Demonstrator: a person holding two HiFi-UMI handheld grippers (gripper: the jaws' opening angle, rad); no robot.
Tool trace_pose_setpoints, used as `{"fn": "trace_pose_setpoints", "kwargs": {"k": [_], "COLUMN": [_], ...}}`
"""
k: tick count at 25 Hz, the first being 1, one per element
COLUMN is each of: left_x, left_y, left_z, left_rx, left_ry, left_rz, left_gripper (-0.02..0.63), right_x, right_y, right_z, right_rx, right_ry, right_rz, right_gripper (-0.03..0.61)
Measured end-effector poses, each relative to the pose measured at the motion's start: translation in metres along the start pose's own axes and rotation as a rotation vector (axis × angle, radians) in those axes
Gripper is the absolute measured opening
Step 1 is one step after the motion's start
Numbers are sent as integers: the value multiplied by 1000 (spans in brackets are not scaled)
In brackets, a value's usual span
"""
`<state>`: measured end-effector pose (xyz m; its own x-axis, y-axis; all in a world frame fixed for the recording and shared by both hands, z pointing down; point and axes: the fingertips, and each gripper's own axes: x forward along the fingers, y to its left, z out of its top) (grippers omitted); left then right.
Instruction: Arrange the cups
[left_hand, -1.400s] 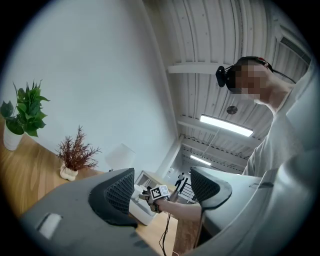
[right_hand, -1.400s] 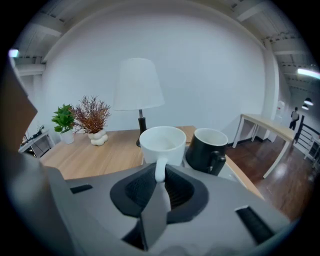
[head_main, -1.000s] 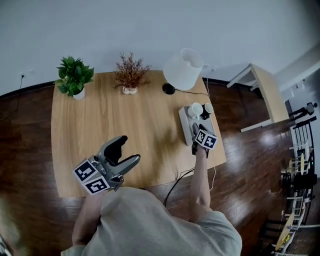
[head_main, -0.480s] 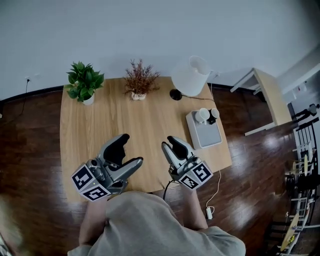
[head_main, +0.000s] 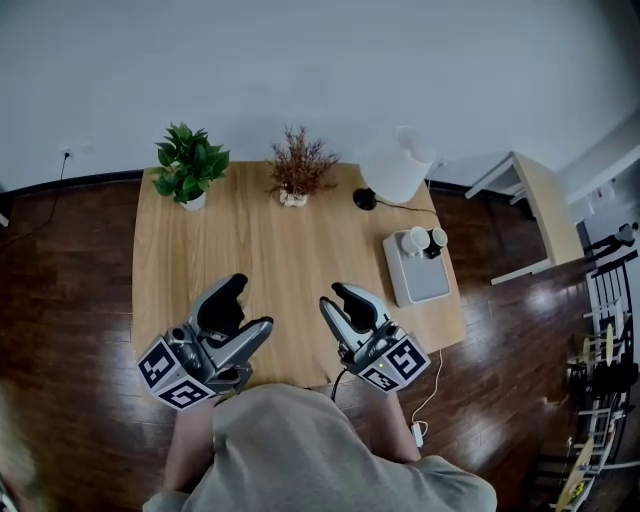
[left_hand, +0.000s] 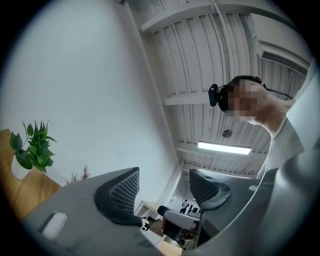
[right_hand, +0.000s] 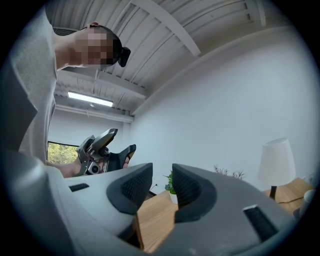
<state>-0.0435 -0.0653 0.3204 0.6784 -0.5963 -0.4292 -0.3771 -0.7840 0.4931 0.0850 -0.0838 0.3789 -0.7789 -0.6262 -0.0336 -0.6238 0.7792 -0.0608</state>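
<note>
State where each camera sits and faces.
Head view: on the person's head, steeply down at the light wooden table; shows shoulders, left gripper, right gripper.
Left gripper view: on that gripper, tilted up at wall and ceiling; jaws apart, empty.
Right gripper view: on that gripper, level over the table; jaws just closed partway, empty.
Shared: both gripper views show the green leafy potted plant.

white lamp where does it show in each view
Head view: white lamp at the far edge of the table, right of centre.
Left gripper view: not in it.
Right gripper view: at the right, on the table.
Shared landmark: green potted plant, in all three views.
</note>
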Motion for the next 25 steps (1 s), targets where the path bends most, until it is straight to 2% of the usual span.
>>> {"fn": "trace_pose_setpoints", "kwargs": {"k": [10,17,21,25], "left_x": [-14,-13,-7,17], "left_y": [-1,-2,-2,-8], "left_z": [4,4,-7,-29], "left_rx": [-2,-3,-17,-38], "left_ry": [-11,-13,8,56], "left_rz": [-3,-20,-29,-69], "left_gripper": [324,339,341,341], "right_x": [13,11,-2,-28], "right_y": [21,22,11,-17], "right_z": [4,-4,-14,-26], "right_rx": [-29,-25,-7,10], "right_ry": [20,31,35,50], "right_rz": [31,9,-26,-109], "right_gripper": [117,117,117,117]}}
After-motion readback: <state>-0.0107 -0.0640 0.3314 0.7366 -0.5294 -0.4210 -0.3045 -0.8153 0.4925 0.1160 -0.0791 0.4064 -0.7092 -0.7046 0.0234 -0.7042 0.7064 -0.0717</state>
